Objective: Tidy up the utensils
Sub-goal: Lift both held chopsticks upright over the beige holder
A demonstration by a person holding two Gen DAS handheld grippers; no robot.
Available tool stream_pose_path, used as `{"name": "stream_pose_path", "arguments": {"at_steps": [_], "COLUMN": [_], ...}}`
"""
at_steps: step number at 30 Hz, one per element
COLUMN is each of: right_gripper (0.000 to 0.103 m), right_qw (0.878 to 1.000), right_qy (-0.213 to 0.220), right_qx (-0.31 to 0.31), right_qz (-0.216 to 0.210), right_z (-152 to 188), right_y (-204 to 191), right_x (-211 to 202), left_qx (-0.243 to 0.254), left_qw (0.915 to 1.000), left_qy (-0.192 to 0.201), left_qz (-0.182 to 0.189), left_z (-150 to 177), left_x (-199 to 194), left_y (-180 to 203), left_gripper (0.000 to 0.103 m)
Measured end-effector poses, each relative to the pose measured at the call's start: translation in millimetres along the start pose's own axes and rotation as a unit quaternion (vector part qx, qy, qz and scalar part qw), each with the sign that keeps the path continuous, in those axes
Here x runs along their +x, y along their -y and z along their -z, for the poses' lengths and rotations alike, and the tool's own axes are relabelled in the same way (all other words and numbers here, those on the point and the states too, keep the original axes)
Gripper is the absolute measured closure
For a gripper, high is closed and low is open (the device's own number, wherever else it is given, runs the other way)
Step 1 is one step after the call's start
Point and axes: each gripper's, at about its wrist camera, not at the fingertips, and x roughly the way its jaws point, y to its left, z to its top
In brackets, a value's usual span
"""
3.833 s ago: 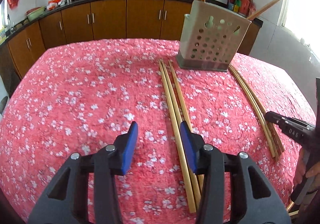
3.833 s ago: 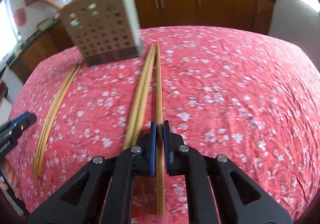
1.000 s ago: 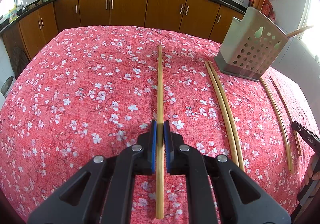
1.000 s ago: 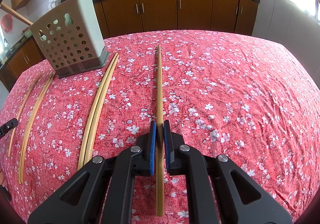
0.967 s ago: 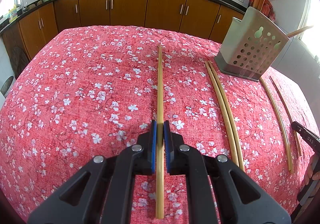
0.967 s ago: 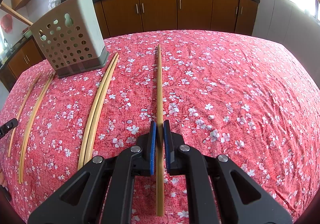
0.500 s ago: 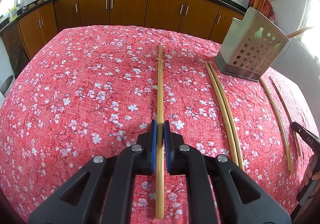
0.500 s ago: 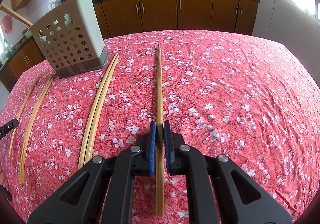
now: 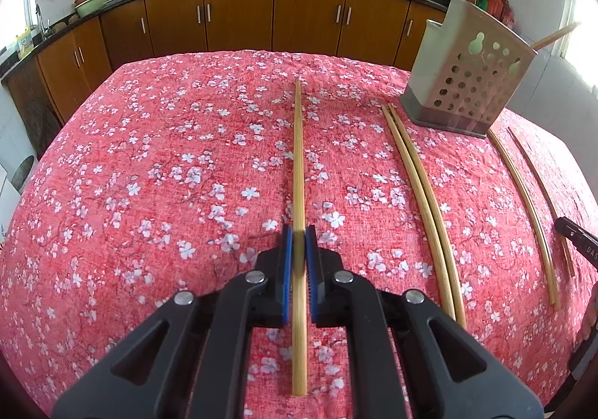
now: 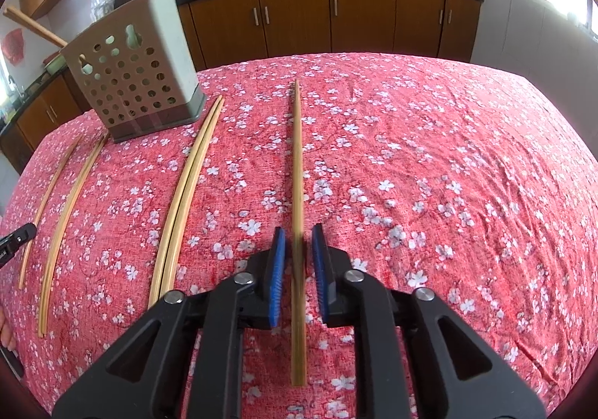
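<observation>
- My left hand-held gripper [image 9: 298, 243] is clamped shut on the first chopstick [image 9: 298, 157], which points straight ahead of it.
- My right hand-held gripper [image 10: 298, 247] stands slightly open; the second chopstick [image 10: 297, 157] lies between its pads, touching neither.
- I'd close the right one firmly before lifting.
- The utensil holder [image 9: 467, 83] stands ahead-right of the left hand-held gripper; I'd tip each chopstick upright above it.

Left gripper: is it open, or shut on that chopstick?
Shut. The left gripper has its blue pads pressed against both sides of the chopstick, with no gap showing.
</observation>
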Motion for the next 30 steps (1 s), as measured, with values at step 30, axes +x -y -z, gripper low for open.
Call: {"name": "stream_pose_path", "arguments": {"at_steps": [30], "right_gripper": [0.095], "right_qw": [0.977], "right_qy": [0.207], "right_qx": [0.01], "right_qz": [-0.045], "right_z": [-51.4], "right_y": [3.3], "right_x": [-119.5], "left_qx": [0.008], "left_qw": [0.9803], "left_qy": [0.194], "left_qz": [0.036], "left_z": [-72.6], "left_x": [-137.6], "left_y": [12.8], "left_gripper": [0.096]}}
